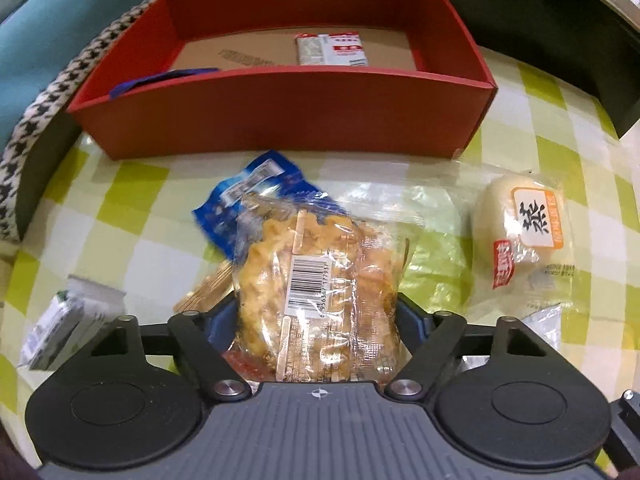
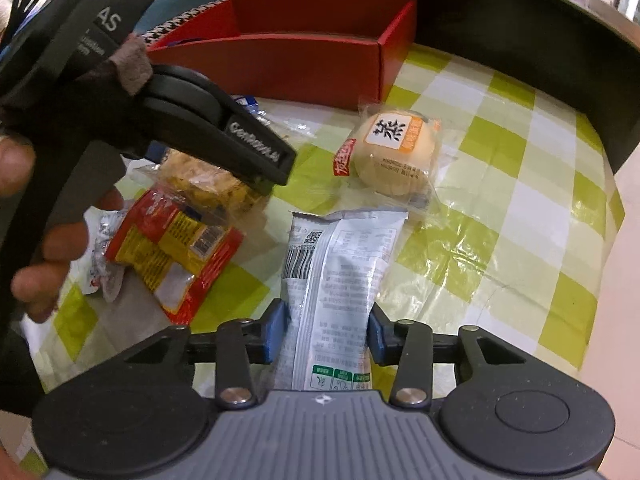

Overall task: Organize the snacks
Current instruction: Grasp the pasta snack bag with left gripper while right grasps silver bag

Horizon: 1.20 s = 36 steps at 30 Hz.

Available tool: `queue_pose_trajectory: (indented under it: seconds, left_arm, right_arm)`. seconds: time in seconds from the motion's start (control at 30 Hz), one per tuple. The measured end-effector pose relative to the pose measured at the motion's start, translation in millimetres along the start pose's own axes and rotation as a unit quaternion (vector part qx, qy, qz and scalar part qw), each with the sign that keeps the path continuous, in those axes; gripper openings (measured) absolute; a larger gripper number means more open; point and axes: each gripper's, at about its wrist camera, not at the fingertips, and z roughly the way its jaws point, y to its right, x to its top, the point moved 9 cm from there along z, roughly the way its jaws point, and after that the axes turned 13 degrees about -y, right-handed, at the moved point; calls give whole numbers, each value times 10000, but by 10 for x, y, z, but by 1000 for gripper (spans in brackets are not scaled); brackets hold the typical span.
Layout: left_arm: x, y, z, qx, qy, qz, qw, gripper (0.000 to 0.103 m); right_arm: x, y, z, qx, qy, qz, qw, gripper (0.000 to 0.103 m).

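Observation:
A clear packet of golden waffle biscuits (image 1: 316, 280) lies on the checked tablecloth, and my left gripper (image 1: 316, 320) has its blue pads against both sides of it. In the right wrist view that same gripper (image 2: 256, 168) reaches down onto the waffle packet (image 2: 208, 184). My right gripper (image 2: 328, 332) is shut on a long grey-white snack packet (image 2: 336, 272) that points away from me. A red cardboard box (image 1: 280, 120) stands open behind the snacks, with a white-and-red packet (image 1: 332, 48) on its floor.
A wrapped round bun (image 1: 520, 232) (image 2: 392, 152) lies at the right. A blue packet (image 1: 256, 188) sits under the waffles, a red-yellow packet (image 2: 176, 248) beside them, and a small grey packet (image 1: 68, 324) at the left. A person's hand (image 2: 24, 160) grips the left tool.

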Motion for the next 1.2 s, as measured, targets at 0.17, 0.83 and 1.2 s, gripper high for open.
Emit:
queue_pose_trajectory:
  seconds: [0.17, 0.83, 1.2]
  left_arm:
    - [-97, -102, -164, 95, 175, 40, 9998, 81]
    - [-265, -556, -693, 227, 914, -297, 9951, 81]
    - [-184, -647, -720, 287, 993, -464, 9936, 81]
  right_arm:
    - [55, -52, -83, 34, 144, -16, 9999, 39]
    - [577, -340, -544, 100, 1027, -43, 9947, 37]
    - [810, -301, -584, -64, 1188, -22, 9929, 37]
